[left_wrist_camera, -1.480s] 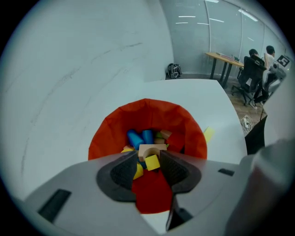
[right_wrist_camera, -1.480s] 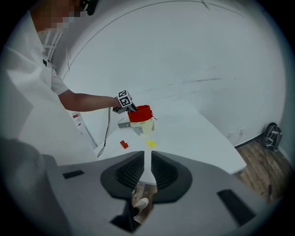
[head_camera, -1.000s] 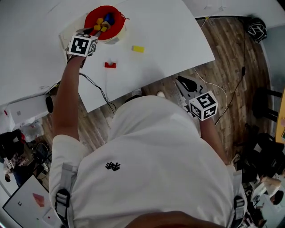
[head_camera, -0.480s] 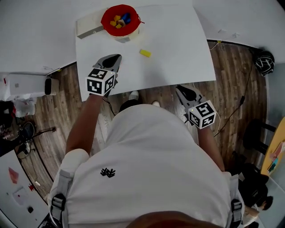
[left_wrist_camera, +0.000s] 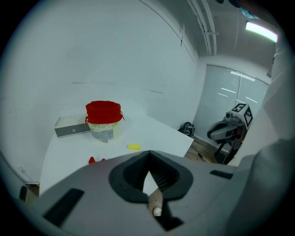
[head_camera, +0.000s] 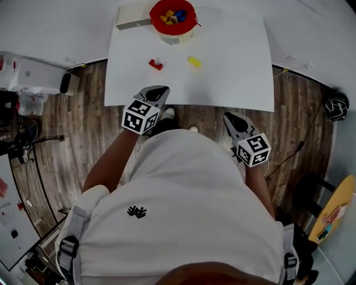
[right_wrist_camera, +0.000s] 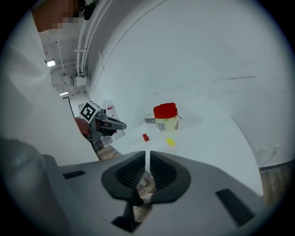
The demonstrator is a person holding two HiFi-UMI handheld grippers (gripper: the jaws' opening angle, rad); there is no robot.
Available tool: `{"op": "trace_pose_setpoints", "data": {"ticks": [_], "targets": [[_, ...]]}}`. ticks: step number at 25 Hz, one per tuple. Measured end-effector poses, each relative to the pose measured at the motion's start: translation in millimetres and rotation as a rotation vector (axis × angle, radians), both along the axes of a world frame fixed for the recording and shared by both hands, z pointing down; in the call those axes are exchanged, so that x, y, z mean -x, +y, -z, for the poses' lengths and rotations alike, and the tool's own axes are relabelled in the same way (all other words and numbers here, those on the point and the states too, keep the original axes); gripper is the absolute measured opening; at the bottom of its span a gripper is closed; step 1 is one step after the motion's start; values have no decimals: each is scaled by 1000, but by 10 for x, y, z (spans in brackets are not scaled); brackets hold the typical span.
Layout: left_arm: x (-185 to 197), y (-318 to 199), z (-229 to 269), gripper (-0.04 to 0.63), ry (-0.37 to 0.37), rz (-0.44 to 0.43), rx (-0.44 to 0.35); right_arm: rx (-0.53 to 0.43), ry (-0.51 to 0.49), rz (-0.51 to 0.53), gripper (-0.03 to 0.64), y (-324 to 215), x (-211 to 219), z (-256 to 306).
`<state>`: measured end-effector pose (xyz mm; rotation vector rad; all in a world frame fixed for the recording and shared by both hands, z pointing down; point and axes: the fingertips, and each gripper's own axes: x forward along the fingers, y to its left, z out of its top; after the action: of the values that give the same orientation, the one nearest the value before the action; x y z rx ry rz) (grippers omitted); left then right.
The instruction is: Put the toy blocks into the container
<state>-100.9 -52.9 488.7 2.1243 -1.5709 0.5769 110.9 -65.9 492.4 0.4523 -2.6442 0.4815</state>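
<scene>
Toy blocks (head_camera: 171, 16): head view shows several already inside the red container (head_camera: 191, 19) at the far edge of the table (head_camera: 239, 67). Red block (head_camera: 155, 64) and yellow block (head_camera: 194, 61) lie loose near it, so two left. Left gripper view: left gripper (left_wrist_camera: 148, 159) jaws together, empty, over near edge. Right gripper view: right gripper (right_wrist_camera: 147, 161) jaws closed to a slit, nothing held.

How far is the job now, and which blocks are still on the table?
Done: several blocks lie in the red container. In hand: nothing; left gripper and right gripper are shut, empty. To do: the red block and yellow block on the table.
</scene>
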Motion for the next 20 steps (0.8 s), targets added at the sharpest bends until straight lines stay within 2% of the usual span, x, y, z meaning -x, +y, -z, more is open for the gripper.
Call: {"op": "trace_pose_setpoints", "data": {"ticks": [5,9,10,12,13,20], "targets": [[3,101,-195,6,-12,25,30,0,-7,-11,32,3,-66,-18],[138,90,-308,9,-39,79,37,-4,-10,-24,32,3,-129,-36],[189,78,-331,26,-43,97,39,-5,-11,-28,32,8,-137,-33],[297,50,-391,117,-52,131,48,-6,-14,-36,32,21,-159,-28],[354,30,-424,140,-58,146,53,-5,-16,-40,32,23,-168,-25],[828,-163,-732,211,-128,217,104,18,-11,-65,32,35,-187,-67]]}}
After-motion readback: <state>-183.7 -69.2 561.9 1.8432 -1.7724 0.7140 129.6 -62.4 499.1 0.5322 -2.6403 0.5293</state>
